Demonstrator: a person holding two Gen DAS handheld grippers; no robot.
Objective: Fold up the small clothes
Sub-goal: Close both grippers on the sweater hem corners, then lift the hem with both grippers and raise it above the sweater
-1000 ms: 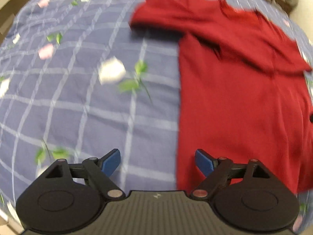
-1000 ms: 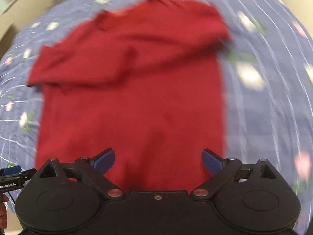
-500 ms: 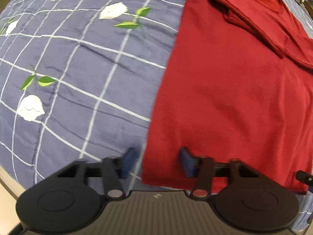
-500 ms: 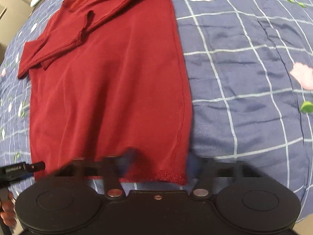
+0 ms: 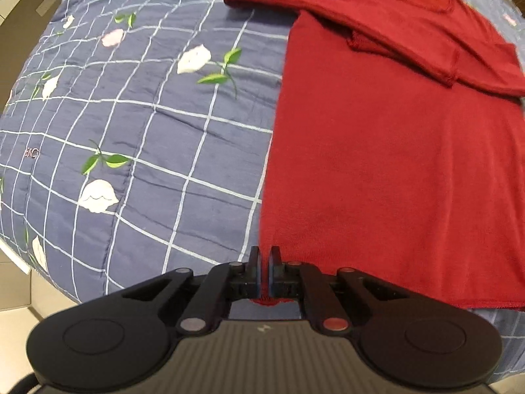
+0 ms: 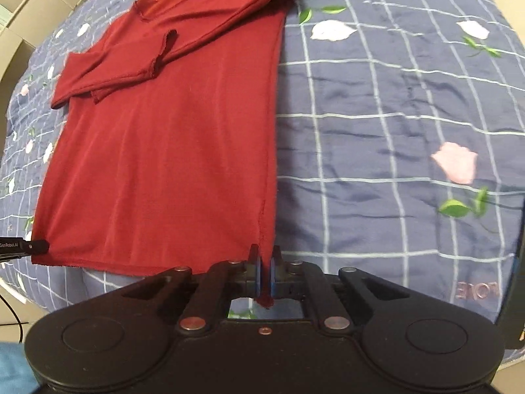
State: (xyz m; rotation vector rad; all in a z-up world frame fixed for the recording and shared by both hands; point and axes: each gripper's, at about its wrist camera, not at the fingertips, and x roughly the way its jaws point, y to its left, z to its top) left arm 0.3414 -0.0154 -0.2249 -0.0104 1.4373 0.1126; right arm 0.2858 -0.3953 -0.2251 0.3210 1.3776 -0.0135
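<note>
Both views sit low and close over the near edge of the bed (image 5: 131, 164), each looking forward along its own tool and slightly down across the cover. The left wrist view looks out over the left tool (image 5: 264, 264) at the near left corner of the red shirt (image 5: 377, 164), with the shirt filling its right half. The right wrist view looks over the right tool (image 6: 264, 264) at the near right corner, shirt on its left. Both share the whole shirt and its folded sleeves
</note>
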